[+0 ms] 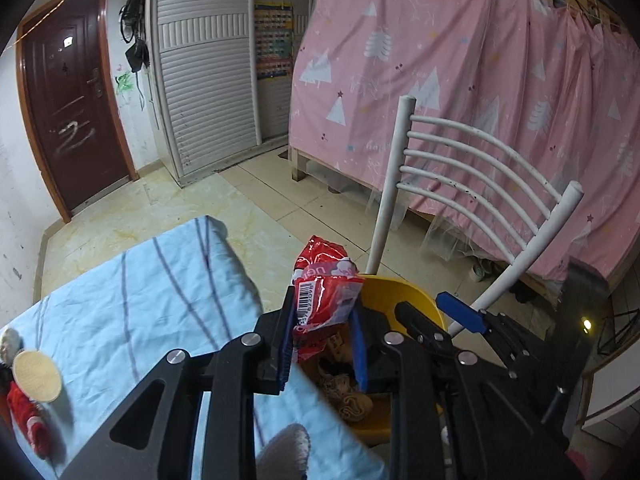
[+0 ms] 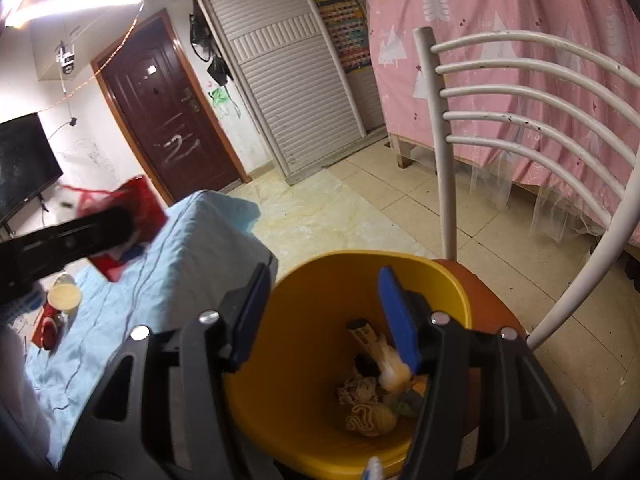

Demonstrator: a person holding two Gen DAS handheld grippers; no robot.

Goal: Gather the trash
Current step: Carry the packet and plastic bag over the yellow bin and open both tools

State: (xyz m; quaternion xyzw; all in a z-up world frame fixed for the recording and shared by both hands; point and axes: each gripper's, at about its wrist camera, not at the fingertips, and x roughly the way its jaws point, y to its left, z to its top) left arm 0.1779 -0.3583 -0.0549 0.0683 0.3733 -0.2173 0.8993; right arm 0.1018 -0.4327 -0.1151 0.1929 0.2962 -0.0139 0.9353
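Observation:
My left gripper (image 1: 322, 332) is shut on a red snack wrapper (image 1: 324, 280) and holds it at the near rim of the yellow bin (image 1: 400, 292). In the right wrist view the left gripper (image 2: 80, 236) shows blurred at the left with the red wrapper (image 2: 138, 204). My right gripper (image 2: 324, 316) is open and empty above the yellow bin (image 2: 304, 360), which stands on a chair seat and holds several pieces of trash (image 2: 372, 400). The right gripper also shows in the left wrist view (image 1: 432, 312), over the bin.
A table with a light blue striped cloth (image 1: 132, 304) lies left of the bin, with a round lid (image 1: 37, 376) and red items (image 1: 30, 420) on it. A white chair back (image 1: 472, 184) rises behind the bin. A pink curtain (image 1: 460, 60) hangs beyond.

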